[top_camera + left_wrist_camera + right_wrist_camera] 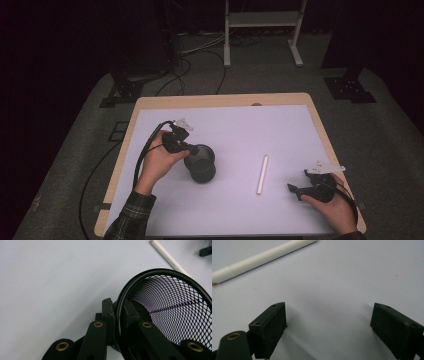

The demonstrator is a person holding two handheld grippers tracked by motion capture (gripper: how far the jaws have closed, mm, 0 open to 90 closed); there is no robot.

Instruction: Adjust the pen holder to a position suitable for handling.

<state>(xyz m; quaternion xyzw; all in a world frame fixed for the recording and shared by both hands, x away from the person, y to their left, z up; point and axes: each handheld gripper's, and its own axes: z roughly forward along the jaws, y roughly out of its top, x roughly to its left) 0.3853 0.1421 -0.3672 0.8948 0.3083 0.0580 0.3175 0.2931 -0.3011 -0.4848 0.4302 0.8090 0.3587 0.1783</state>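
We pinch the rim of the black mesh pen cup (201, 163) with our left gripper (186, 146), one jaw inside and one outside the wall, so the cup tips on its side with its mouth open toward the white pen (262, 174) lying nearby on the table (235, 125). Our right gripper (296, 190) rests beside the pen, jaws spread wide and empty, likely ready to take it.

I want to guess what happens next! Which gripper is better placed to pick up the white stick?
Probably the right gripper. Its jaws stand open and empty, close beside the white stick. The left gripper is busy: it is shut on the rim of the black mesh cup.
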